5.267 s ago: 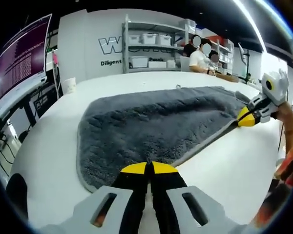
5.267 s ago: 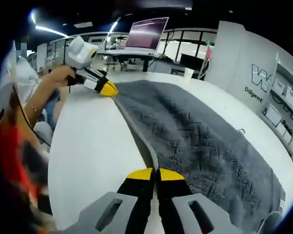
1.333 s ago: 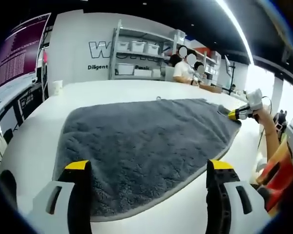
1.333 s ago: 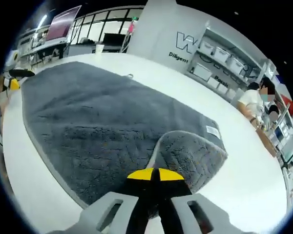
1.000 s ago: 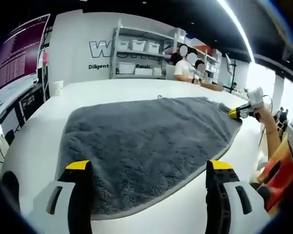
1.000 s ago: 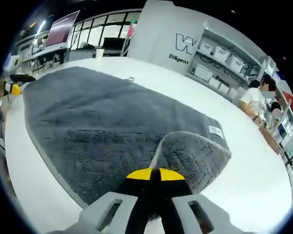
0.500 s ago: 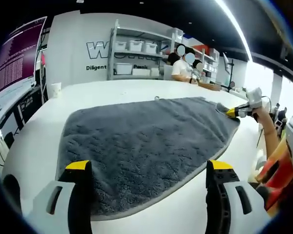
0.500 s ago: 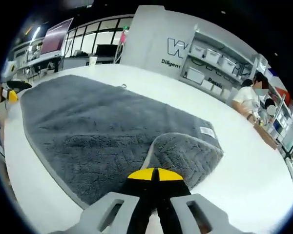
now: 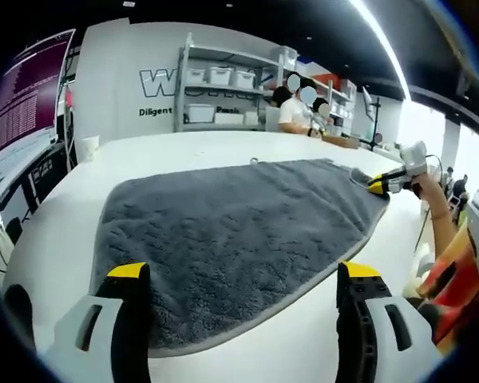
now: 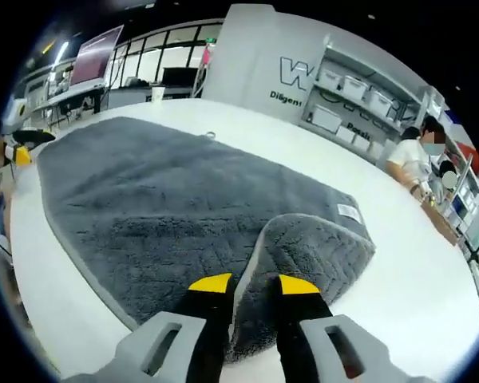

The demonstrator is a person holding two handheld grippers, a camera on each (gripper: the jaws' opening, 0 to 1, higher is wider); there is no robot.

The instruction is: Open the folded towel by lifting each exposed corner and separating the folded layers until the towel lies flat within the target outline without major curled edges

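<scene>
Towel (image 10: 168,199) corner folded, underside hidden; right claw (image 10: 252,284) parted.

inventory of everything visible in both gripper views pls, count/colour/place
towel: 1, grey, spread on the table, one corner folded back over itself by the right gripper
table: 1, white, under the towel
white tag: 1, on the towel near the folded corner
shelf unit: 1, grey, with white bins, at the far wall
monitor: 1, purple screen, left edge of the left gripper view
cup: 1, white, far left of the table
people: at least 2, seated beyond the table
left gripper: yellow-tipped jaws wide apart, at the towel's near edge
right gripper: yellow-tipped jaws slightly apart, astride the folded corner's edge
</scene>
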